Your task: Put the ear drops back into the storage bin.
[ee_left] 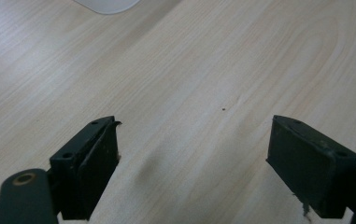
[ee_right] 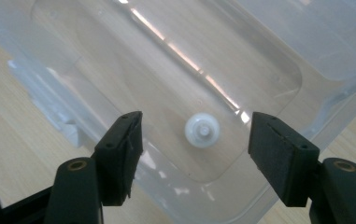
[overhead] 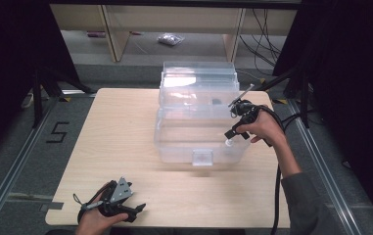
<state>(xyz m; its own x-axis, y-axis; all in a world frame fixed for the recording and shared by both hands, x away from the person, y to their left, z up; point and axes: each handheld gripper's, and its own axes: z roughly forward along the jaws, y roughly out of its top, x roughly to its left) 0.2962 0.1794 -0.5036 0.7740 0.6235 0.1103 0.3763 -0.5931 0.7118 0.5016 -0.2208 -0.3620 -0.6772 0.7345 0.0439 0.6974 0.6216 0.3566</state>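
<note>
At the centre of the high view, a clear plastic box (overhead: 198,122) sits on the tabletop (overhead: 120,142). Right hand-held gripper (overhead: 233,133), jaws spread, hovers over a small white round part (ee_right: 202,130) inside it. Lower left, the left hand-held gripper (overhead: 134,211) rests spread.

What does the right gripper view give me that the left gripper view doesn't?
The right gripper view alone looks down between open jaws into the clear plastic bin, where a small white round part lies on the bottom. The left gripper view alone shows its own open jaws over bare table, with a pale rounded shape, too cropped to identify, at the top edge. Both share the light wood tabletop and jaws holding nothing.
</note>
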